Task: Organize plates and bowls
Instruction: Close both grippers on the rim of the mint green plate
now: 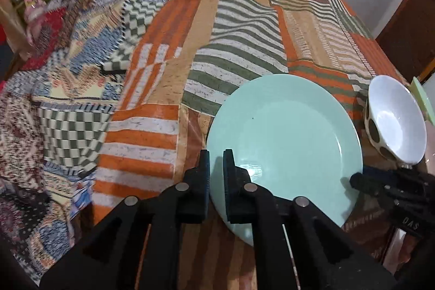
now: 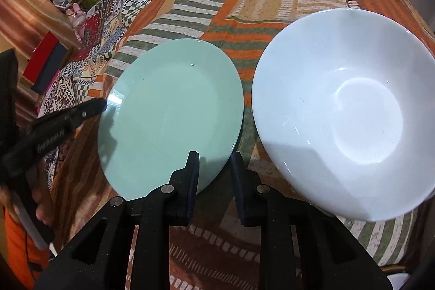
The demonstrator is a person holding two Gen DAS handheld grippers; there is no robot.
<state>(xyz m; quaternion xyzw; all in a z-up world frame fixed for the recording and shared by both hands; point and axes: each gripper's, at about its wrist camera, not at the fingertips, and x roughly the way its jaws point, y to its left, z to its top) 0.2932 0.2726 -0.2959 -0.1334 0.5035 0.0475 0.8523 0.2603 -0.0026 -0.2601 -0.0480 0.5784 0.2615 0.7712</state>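
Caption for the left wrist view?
Left tool clamps the plate by its rim; bowl stands to the right.

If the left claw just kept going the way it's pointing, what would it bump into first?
Most likely nothing new: the left gripper is already shut on the near rim of the green plate. Beyond that lies only the striped tablecloth.

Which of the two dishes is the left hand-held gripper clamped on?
The mint-green plate: the left hand-held gripper pinches its rim. The white, dark-spotted bowl sits apart to its right.
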